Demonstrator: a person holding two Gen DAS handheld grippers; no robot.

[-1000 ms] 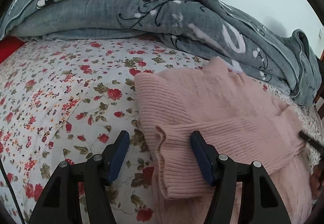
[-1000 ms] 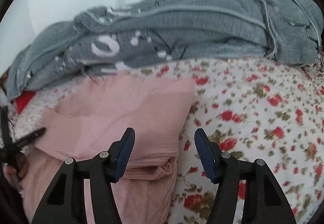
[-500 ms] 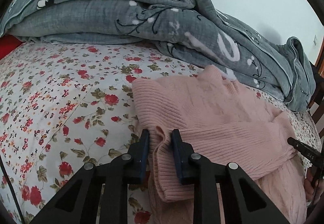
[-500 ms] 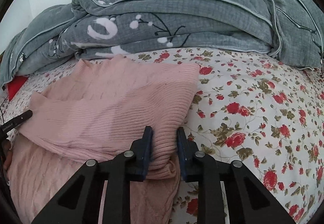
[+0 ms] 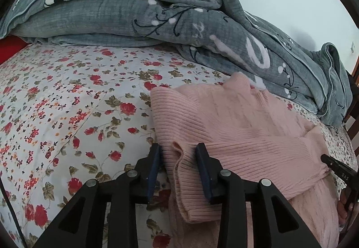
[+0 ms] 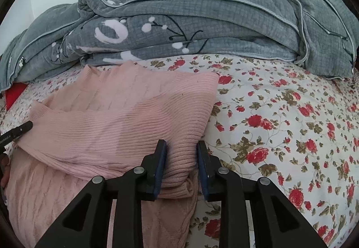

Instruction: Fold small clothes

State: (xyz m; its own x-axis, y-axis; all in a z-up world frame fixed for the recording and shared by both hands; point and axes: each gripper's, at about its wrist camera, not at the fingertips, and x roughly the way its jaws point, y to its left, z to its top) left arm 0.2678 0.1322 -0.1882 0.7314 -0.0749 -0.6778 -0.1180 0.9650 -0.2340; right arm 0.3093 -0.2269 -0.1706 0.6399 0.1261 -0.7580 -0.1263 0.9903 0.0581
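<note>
A pink ribbed sweater (image 5: 235, 122) lies partly folded on the flowered bedsheet (image 5: 67, 109); it also shows in the right wrist view (image 6: 125, 118). My left gripper (image 5: 179, 158) is shut on the sweater's near left corner, a bunched fold of knit between its blue pads. My right gripper (image 6: 181, 153) is shut on the sweater's near right corner, a thick fold between its pads. The tip of the other gripper shows at the edge of each view.
A heaped grey quilt (image 5: 157, 14) lies along the back of the bed, against the white wall; it also shows in the right wrist view (image 6: 202, 19). Something red (image 6: 13, 95) pokes out under it. A wooden bed frame (image 5: 354, 113) is at the far right.
One second ago both grippers were open over the sweater corners. They closed on the folds; now the jaws stand slightly wider with thicker bunches of knit between them.
</note>
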